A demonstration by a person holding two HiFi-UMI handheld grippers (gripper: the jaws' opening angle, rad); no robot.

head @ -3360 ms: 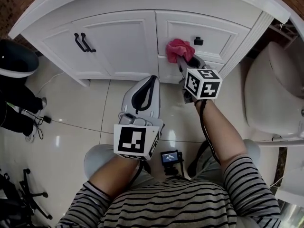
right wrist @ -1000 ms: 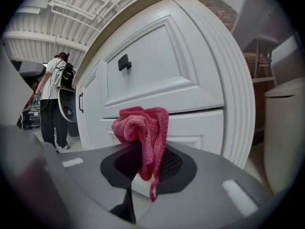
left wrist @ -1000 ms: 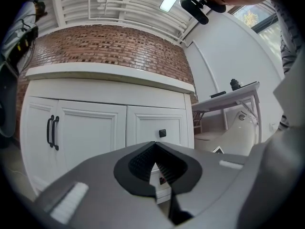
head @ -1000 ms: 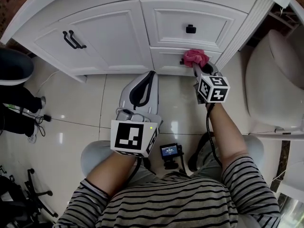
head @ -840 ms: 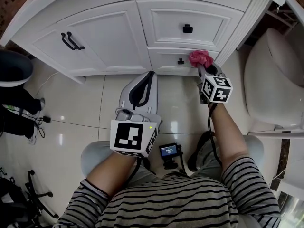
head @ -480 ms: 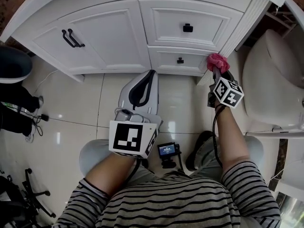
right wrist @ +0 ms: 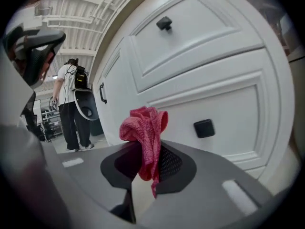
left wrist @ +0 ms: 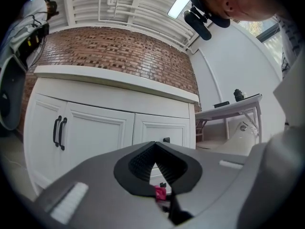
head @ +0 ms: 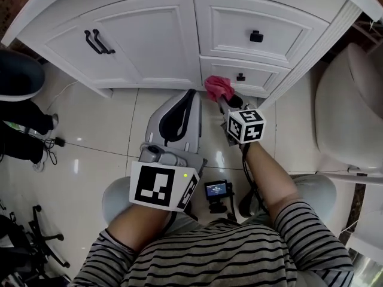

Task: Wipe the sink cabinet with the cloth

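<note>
The white sink cabinet fills the top of the head view, with a double door at left and two drawers at right. My right gripper is shut on a bunched pink cloth, which presses against the lower drawer just left of its black knob. In the right gripper view the cloth stands up from the shut jaws in front of that drawer. My left gripper hangs low over the floor, shut with nothing held.
A white toilet stands to the right of the cabinet. A dark bin and a person's legs are at the left. Glossy floor tiles lie below. A small device sits by my knees.
My right gripper swept the cloth right along the lower drawer to the cabinet's corner post, then back left to the drawer's left side. The left gripper stayed put.
</note>
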